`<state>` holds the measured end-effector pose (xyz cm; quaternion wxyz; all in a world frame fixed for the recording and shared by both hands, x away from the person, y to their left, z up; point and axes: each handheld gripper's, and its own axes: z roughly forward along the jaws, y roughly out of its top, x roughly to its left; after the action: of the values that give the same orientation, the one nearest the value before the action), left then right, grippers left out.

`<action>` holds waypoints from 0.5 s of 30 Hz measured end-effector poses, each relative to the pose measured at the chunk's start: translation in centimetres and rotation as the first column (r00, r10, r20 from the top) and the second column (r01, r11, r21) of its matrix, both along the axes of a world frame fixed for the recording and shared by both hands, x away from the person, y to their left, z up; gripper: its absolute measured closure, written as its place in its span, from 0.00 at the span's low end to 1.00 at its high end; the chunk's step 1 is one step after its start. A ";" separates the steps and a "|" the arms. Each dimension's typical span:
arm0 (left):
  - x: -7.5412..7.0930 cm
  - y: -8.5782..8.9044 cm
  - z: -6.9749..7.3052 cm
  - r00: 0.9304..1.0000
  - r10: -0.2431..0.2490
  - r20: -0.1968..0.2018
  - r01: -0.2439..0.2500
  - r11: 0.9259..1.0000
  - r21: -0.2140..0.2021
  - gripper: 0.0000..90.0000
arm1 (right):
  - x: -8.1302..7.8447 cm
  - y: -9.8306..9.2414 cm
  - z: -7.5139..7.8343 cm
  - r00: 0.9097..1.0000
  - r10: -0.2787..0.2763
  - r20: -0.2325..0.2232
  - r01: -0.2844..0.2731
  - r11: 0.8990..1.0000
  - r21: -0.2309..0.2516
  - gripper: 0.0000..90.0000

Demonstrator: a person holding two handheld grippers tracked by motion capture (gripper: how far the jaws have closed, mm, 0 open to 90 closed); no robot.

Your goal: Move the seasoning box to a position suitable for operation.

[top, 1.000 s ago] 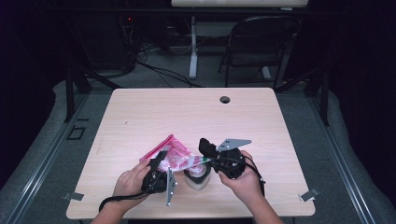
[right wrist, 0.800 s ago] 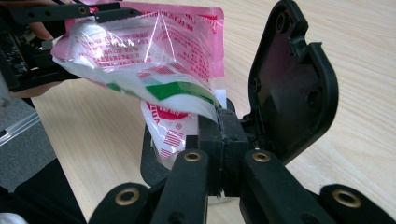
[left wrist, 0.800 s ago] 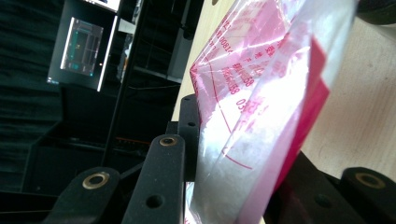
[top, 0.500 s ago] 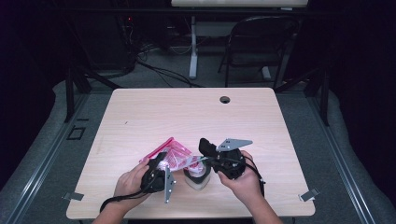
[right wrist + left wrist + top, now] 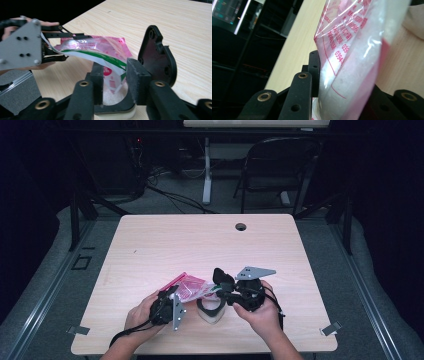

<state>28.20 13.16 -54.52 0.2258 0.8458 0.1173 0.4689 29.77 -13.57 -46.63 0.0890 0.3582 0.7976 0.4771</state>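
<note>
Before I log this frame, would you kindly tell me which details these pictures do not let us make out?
- Red print on the clear pink plastic bag: left gripper view, cut off by the frame edges.
- White contents of the dark round bowl: right gripper view, hidden behind the right gripper jaws and the bag; too small in the high view.
- Left gripper jaw tips: high view, hidden under the bag.

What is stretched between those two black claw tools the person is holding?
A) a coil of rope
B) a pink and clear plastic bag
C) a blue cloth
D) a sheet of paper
B: the left gripper and the right gripper each clamp an end of the plastic bag, which is pink and clear with printing on it.
</note>
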 end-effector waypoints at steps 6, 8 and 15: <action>0.5 0.3 -0.2 0.998 0.002 -0.062 -0.006 0.998 -0.059 0.87 | -0.3 0.3 0.3 1.000 0.014 0.013 -0.014 1.000 -0.005 0.69; 0.7 0.6 -0.4 0.996 0.002 -0.084 -0.008 0.997 -0.078 0.87 | -0.3 0.4 0.3 1.000 0.019 0.014 -0.019 1.000 -0.006 0.68; 1.4 1.1 -0.8 0.989 0.004 -0.146 -0.022 0.993 -0.120 0.87 | -0.5 0.8 0.3 0.999 0.030 0.030 -0.029 0.999 -0.017 0.62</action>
<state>29.55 14.28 -55.32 0.2645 0.8617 0.1673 0.3995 29.30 -12.76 -46.34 0.0972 0.3383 0.8053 0.4771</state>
